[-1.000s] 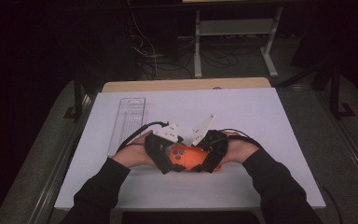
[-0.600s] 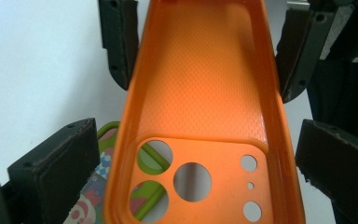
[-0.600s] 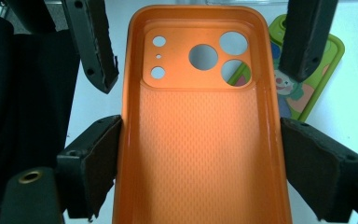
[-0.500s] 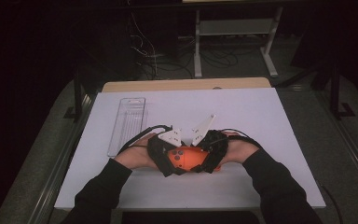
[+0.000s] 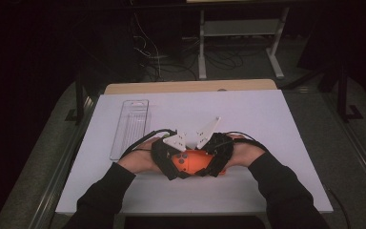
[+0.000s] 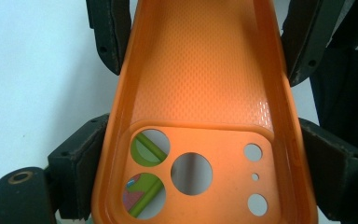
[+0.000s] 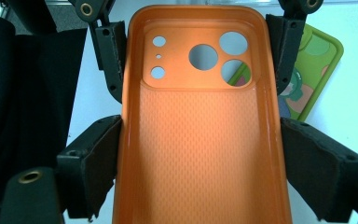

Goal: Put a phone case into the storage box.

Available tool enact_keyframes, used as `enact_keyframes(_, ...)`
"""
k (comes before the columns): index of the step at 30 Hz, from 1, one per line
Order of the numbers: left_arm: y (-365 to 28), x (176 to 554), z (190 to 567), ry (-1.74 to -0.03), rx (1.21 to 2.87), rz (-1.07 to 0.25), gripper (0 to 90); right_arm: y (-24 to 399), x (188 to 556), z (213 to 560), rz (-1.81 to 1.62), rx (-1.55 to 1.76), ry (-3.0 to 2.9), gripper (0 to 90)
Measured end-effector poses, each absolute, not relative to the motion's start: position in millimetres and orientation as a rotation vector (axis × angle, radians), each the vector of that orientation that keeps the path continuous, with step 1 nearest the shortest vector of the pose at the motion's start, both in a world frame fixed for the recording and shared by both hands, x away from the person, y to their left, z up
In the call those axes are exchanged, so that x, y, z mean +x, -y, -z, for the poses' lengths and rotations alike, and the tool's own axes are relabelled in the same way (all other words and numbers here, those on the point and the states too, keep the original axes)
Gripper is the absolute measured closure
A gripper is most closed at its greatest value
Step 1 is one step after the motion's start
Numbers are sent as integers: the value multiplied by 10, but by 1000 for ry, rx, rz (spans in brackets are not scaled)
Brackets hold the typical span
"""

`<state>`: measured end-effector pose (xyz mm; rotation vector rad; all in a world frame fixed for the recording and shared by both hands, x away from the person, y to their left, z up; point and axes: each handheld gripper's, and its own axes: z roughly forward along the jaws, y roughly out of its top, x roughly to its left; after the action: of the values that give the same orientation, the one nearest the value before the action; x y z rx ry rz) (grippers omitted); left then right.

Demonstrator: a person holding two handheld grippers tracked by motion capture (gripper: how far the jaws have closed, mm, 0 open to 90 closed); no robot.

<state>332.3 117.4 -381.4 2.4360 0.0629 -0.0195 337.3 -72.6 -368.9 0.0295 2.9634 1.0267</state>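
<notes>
On the white table (image 5: pixel 276 124), counted from left to right: one clear plastic tray (image 5: pixel 130 128) at the far left, lying flat and well apart from the hands; then two grippers meeting near the table's front edge, with one orange phone case (image 5: pixel 194 162) between them.

Left gripper (image 5: pixel 181 164): jaws just closing in, now pressed against both long sides of the orange phone case (image 6: pixel 200 93) at its camera-hole end, as seen in the left gripper view. Five round holes counted in that end of the case: three large, two small, plus one tiny pinhole between the small ones. Through two of the large holes, bits of one green patterned phone case (image 6: pixel 144 196) lying underneath.

Right gripper (image 5: pixel 214 160): jaws clamped on the orange phone case (image 7: pixel 200 154) by its long sides at the plain end, the dimpled inside of the case facing the camera in the right gripper view. Beyond, in that same view, the left gripper's two black jaws gripping the far end. Just right of the orange case there, the green patterned phone case (image 7: pixel 314 79) flat on the table, partly under the orange one.

Held off the table by both grippers, open side up, roughly level. One grey three-cornered plate on top of each gripper, two in all, tilted toward each other in the high view. Two black sleeves entering from the bottom edge.
</notes>
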Motion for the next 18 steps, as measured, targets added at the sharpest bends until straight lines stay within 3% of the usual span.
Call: enact_keyframes(18, -1159, 3331, 3828, -57, 2438, 48, 158, 749, 3379, 3716, -1028, 39, -2983, 124)
